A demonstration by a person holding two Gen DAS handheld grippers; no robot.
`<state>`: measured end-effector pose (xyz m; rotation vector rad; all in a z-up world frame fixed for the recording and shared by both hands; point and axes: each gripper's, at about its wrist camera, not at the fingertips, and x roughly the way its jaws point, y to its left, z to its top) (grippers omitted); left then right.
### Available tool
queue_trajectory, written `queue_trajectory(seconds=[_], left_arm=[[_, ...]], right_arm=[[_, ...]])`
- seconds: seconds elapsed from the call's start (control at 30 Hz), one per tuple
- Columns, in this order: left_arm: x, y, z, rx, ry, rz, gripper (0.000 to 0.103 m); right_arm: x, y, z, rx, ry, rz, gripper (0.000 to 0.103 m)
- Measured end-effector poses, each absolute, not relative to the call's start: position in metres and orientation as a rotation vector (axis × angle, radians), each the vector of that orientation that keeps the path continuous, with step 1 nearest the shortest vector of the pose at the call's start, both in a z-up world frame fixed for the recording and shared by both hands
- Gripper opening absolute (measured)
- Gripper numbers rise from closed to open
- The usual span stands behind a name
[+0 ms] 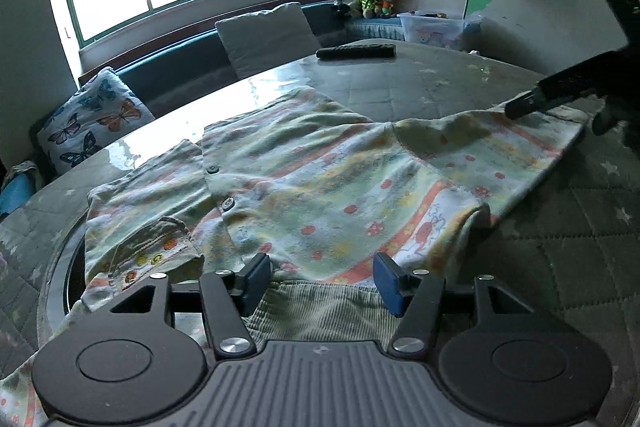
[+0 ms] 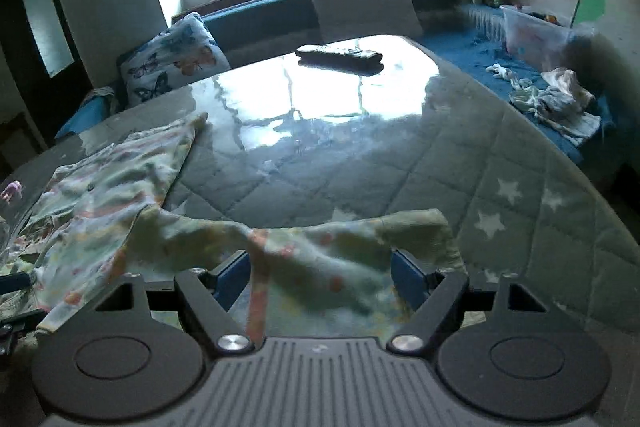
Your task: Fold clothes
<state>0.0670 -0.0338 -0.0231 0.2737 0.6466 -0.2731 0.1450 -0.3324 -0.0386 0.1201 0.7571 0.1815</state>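
A pale patterned child's shirt (image 1: 304,183) with buttons and orange stripes lies spread on the quilted table (image 1: 440,87). My left gripper (image 1: 322,281) is open, its blue pads either side of the shirt's ribbed collar at the near edge. My right gripper (image 2: 320,275) is open with a sleeve of the shirt (image 2: 312,251) draped loosely across and between its jaws, lifted off the table. In the left wrist view the right gripper (image 1: 520,105) shows at the far right, on the sleeve's end.
A dark remote (image 1: 356,51) lies at the table's far side. A sofa with a butterfly cushion (image 1: 92,119) and a grey cushion (image 1: 268,35) runs behind. More clothes (image 2: 556,103) lie on the blue seat at right, near a plastic box (image 2: 536,35).
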Motion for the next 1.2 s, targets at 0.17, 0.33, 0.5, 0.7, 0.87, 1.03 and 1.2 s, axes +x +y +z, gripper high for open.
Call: queue_trajectory(seconds=[0.17, 0.33, 0.5, 0.7, 0.87, 1.03, 1.2], left_arm=[[0.066, -0.033, -0.023, 0.275, 0.644, -0.278, 0.06], [0.064, -0.034, -0.024, 0.277, 0.638, -0.282, 0.06], [0.064, -0.033, -0.024, 0.278, 0.638, -0.284, 0.06], [0.064, -0.033, -0.024, 0.279, 0.637, -0.284, 0.061], [0.063, -0.034, -0.023, 0.283, 0.638, -0.281, 0.061], [0.055, -0.033, -0.021, 0.269, 0.638, -0.27, 0.061], [0.042, -0.026, -0.016, 0.241, 0.639, -0.247, 0.063]], right_arm=[[0.165, -0.329, -0.042, 0.038, 0.755, 0.158, 0.08], [0.194, -0.319, -0.051, -0.057, 0.733, 0.152, 0.083], [0.204, -0.324, -0.049, -0.018, 0.729, 0.168, 0.083], [0.179, -0.327, -0.042, 0.006, 0.706, 0.147, 0.078], [0.169, -0.331, -0.048, -0.036, 0.717, 0.08, 0.071], [0.163, -0.324, -0.038, -0.011, 0.708, 0.089, 0.071], [0.144, -0.29, -0.022, -0.003, 0.674, 0.244, 0.076]])
